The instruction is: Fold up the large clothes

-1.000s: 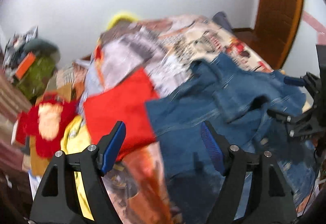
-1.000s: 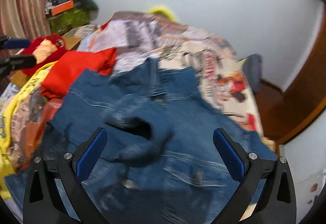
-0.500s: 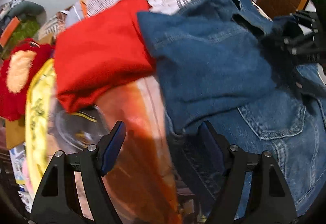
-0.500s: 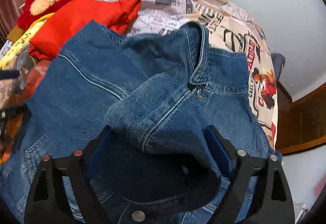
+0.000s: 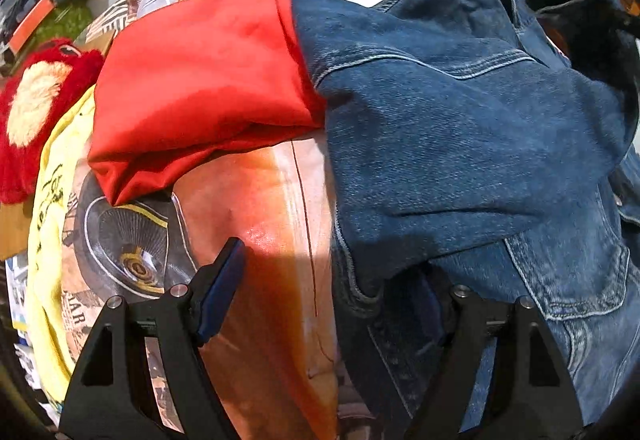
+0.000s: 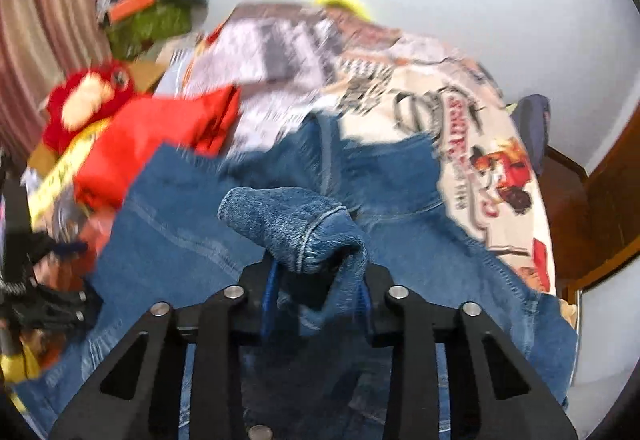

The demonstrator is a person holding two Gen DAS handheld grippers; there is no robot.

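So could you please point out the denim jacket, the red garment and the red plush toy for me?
denim jacket (image 5: 460, 144): left wrist view, on its broad back panel.
red garment (image 5: 200, 80): left wrist view, on its smooth middle.
red plush toy (image 5: 34, 108): left wrist view, on its pale face patch.

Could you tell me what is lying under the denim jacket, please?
The denim jacket lies on the printed bedspread, and its left edge overlaps the red garment. Whatever lies beneath its middle is covered.
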